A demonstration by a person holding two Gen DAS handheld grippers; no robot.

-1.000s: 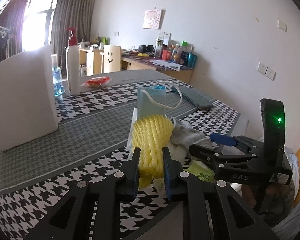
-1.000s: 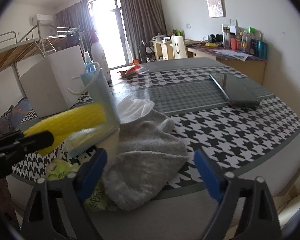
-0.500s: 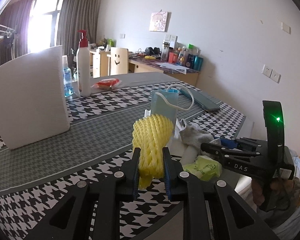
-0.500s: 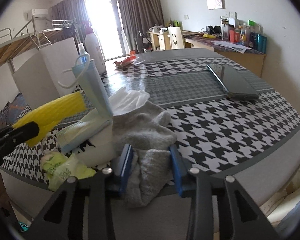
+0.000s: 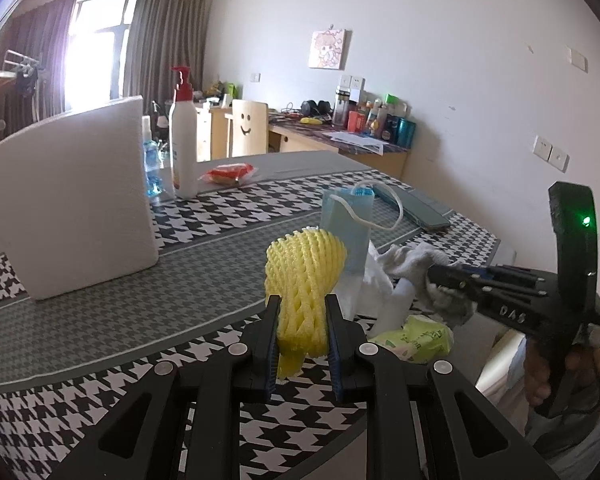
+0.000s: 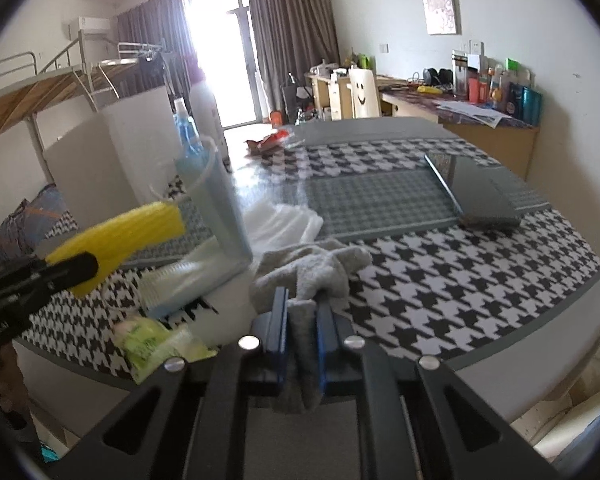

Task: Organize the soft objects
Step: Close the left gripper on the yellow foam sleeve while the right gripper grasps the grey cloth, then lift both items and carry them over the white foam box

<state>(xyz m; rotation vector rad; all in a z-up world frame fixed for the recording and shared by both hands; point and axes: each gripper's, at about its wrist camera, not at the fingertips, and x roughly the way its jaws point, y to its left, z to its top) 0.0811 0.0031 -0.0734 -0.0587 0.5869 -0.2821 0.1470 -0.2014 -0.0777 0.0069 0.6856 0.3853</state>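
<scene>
Black left gripper [image 5: 302,334], blue pads, silver screws; right gripper [image 6: 302,322] alike.

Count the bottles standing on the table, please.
2: a white pump bottle behind the white box, and a small blue bottle beside it. Others may be hidden.

Your table [image 6: 440,280], with its houndstooth cloth, carries a spread of things.

Near your edge lie a grey sock [image 6: 316,268], a green packet [image 6: 156,344], a white tissue [image 6: 284,224] and a blue mask [image 5: 346,236] propped upright. Further back you have a white block [image 5: 68,196], a pump bottle [image 5: 182,140], a small blue bottle [image 5: 150,164] and a red snack packet [image 5: 228,172]. A dark tablet [image 6: 476,196] lies to the right.
</scene>
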